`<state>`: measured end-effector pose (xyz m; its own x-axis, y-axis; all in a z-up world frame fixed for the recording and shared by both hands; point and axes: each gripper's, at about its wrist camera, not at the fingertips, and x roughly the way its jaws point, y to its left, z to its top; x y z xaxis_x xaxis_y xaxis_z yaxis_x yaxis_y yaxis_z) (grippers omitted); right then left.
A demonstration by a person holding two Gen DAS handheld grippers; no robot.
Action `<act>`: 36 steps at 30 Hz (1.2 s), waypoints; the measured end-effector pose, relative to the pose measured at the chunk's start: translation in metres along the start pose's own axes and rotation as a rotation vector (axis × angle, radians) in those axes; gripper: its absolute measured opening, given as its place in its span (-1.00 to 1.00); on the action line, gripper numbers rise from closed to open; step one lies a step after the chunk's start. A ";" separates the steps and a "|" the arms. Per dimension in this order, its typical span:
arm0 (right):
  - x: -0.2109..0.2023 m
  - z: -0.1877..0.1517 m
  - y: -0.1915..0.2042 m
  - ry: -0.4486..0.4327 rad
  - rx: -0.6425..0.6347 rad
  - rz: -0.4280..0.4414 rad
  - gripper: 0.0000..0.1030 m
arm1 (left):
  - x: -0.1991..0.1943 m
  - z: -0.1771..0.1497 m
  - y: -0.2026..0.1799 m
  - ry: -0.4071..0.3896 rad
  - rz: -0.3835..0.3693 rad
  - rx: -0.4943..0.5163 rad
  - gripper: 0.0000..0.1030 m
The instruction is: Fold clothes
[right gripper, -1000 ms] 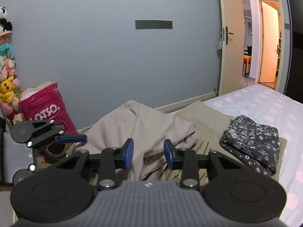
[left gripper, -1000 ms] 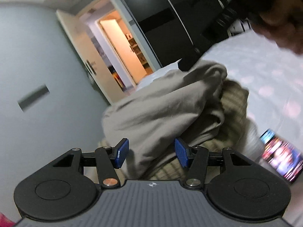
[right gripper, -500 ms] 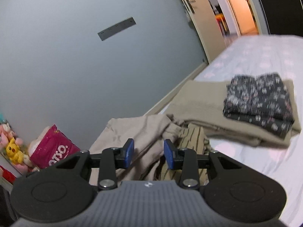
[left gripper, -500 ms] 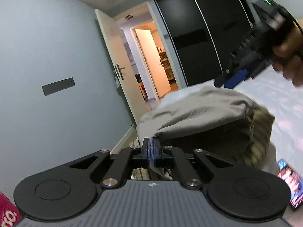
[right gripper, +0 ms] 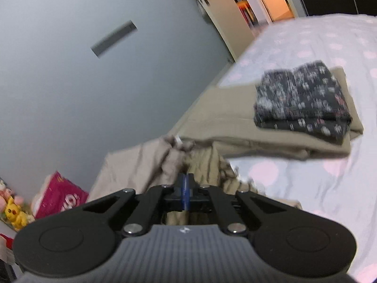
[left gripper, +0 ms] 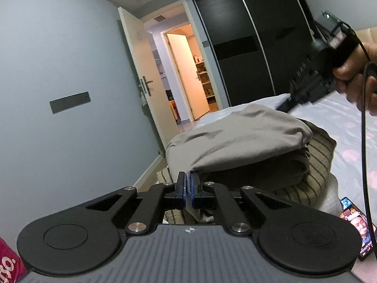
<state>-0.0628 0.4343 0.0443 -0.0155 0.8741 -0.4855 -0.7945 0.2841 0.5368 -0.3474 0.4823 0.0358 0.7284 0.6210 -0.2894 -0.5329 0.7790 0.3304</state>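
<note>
Blue-grey bedroom walls and an open cream door frame a bed under a pale sheet with pink spots point(right gripper: 306, 176), where the laundry lies.

At the left wrist camera's centre, the left gripper point(left gripper: 187, 184) has its blue pads clenched on a corner of the crumpled taupe cotton garment point(left gripper: 238, 139). The cloth runs taut from the pads toward two o'clock, so I judge the corner is being lifted to pull the garment free of the pile. Beneath it sits a brown striped cloth point(left gripper: 318, 155), bunched and apparently not held from this side.

The right gripper point(right gripper: 186, 189) has just been closing and its pads now meet. In its own blurred view they sit among folds where taupe and striped cloth mix, so whether fabric is pinched, and which piece, I cannot tell. From the left camera that tool shows at two o'clock in a person's hand point(left gripper: 355, 80), its tip reaching the far side of the taupe garment. Holding two spread points would let the piece be opened flat before folding.

Toward two o'clock in the right view, a folded dark floral garment point(right gripper: 301, 96) rests on a folded tan garment point(right gripper: 223, 120), well apart from the pile; these look finished and stacked out of the way. A phone with a lit screen point(left gripper: 355, 224) lies on the sheet at four o'clock.
</note>
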 end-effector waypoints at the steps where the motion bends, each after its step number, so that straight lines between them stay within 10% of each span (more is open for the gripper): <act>1: -0.005 0.001 0.005 -0.034 -0.034 0.031 -0.90 | -0.001 -0.001 -0.002 0.002 -0.002 0.011 -0.96; 6: -0.010 -0.008 0.049 -0.052 -0.280 0.154 -0.86 | 0.001 -0.006 -0.005 0.021 -0.009 0.026 -0.96; 12: -0.003 -0.053 0.094 0.111 -0.707 -0.040 -0.85 | -0.010 -0.010 -0.002 0.035 -0.017 0.027 -0.94; 19: -0.029 -0.039 0.101 0.020 -0.716 0.056 -0.33 | -0.038 -0.011 0.005 0.018 -0.032 0.015 -0.94; 27: 0.000 -0.027 0.102 -0.072 -0.696 0.029 -0.34 | -0.009 0.041 0.013 -0.065 -0.121 -0.113 -0.58; 36: -0.005 -0.033 0.074 -0.006 -0.687 0.001 -0.30 | 0.044 0.034 -0.021 0.228 -0.121 -0.097 -0.59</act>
<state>-0.1412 0.4383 0.0637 -0.0144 0.8767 -0.4809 -0.9993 -0.0292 -0.0233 -0.2896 0.4908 0.0469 0.6797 0.5177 -0.5196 -0.4943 0.8467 0.1969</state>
